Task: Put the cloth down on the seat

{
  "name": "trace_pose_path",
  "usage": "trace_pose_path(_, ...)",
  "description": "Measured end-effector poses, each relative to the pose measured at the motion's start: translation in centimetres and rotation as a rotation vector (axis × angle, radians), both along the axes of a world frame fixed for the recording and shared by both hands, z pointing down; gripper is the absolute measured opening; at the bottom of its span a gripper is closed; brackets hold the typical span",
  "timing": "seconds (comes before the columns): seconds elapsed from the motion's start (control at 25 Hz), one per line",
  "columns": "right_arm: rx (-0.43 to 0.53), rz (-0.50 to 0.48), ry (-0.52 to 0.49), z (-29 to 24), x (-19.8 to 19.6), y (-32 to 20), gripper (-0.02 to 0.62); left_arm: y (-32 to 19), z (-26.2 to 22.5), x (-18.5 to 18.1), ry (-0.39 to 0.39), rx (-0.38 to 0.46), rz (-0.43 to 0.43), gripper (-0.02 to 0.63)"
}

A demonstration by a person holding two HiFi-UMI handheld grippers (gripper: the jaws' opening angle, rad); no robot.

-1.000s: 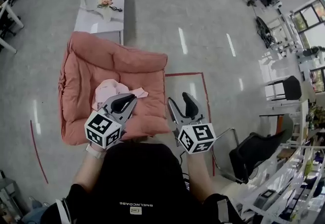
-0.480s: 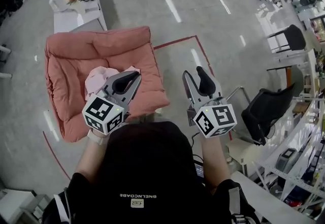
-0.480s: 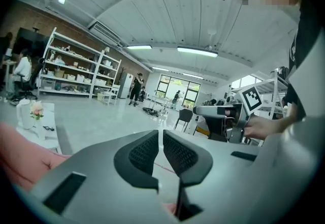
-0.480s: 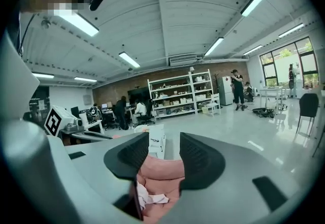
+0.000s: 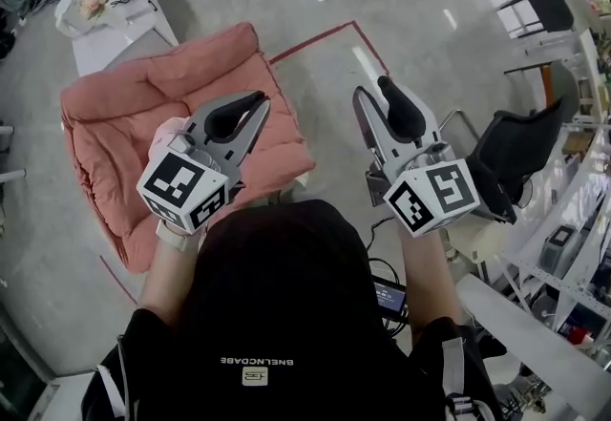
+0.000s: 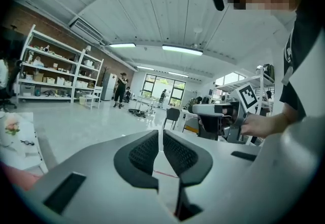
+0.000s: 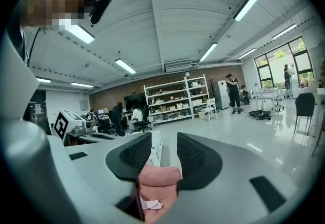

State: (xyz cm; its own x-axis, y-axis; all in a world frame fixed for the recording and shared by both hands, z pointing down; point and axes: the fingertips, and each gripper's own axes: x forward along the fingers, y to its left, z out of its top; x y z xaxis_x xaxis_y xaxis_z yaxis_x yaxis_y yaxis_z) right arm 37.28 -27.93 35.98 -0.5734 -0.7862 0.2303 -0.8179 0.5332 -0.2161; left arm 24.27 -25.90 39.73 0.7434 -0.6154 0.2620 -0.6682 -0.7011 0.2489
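Note:
The pink cushioned seat (image 5: 115,114) lies on the floor at the left of the head view. The pale pink cloth (image 5: 168,131) rests on it, mostly hidden behind my left gripper (image 5: 260,104). That gripper hovers above the seat with its jaws together and nothing in them (image 6: 161,134). My right gripper (image 5: 372,87) is held over bare floor to the right of the seat. Its jaws are closing, with a gap still showing and nothing between the pads (image 7: 163,139). Through that gap I see the seat (image 7: 157,177) beyond.
A white table (image 5: 100,4) with flowers stands beyond the seat at the top left. A red tape line (image 5: 325,32) runs across the floor. A black chair (image 5: 520,152) and shelving stand at the right. People work at distant shelves.
Both grippers have lifted and drawn back toward my body. The right jaws have narrowed. The cloth stays on the seat, and the head view has swung so the seat sits further left.

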Motion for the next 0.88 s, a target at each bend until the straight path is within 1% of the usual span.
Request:
trace_pose_path(0.08,-0.001,0.003,0.001,0.2,1.1,0.2,0.176,0.1,0.1,1.5,-0.003,-0.004,0.019,0.018)
trace_pose_path(0.16,-0.004,0.007,0.006,0.6,1.4,0.3,0.175,0.1,0.5,2.1,-0.007,-0.009,0.033,0.018)
trace_pose_path(0.36,-0.017,0.026,0.009,1.3,1.4,0.3,0.170,-0.3,1.0,2.6,0.008,-0.026,0.046,0.018)
trace_pose_path(0.52,-0.025,0.037,0.005,1.7,1.5,0.5,0.166,-0.1,1.3,3.1,0.006,-0.033,0.062,0.018)
trace_pose_path(0.88,-0.037,0.051,0.009,2.5,0.8,1.0,0.166,0.5,1.9,2.8,0.019,-0.046,0.087,0.018)
